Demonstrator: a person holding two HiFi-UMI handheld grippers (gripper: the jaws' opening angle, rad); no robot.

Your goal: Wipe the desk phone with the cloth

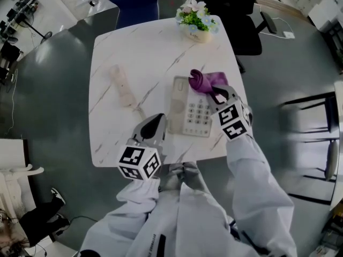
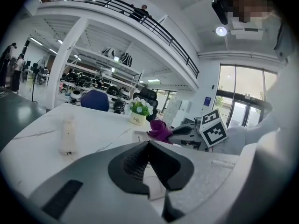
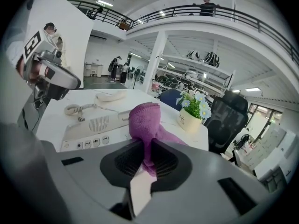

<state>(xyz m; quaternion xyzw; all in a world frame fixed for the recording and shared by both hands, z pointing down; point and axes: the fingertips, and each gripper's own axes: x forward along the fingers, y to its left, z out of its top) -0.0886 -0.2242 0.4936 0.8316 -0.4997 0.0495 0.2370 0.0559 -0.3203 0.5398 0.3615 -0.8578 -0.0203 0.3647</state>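
Marble table (image 1: 144, 52): cloth (image 1: 206, 81) tight in my right gripper (image 1: 217, 96) at desk phone (image 1: 193, 111) corner; left gripper (image 1: 155, 123) jaws together, empty, clear only in left gripper view.

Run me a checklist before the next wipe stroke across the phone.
1. Grip: ok; right hand-held gripper is shut on the purple cloth.
2. Cloth over desk phone: ok, at its far right corner; contact cannot tell.
3. Cradle free: ok; handset lies on the table left of the phone.
4. Phone steadied by left hand-held gripper: cannot tell; shut, empty, beside it.
5. Far side: ok; flower pot stands clear.
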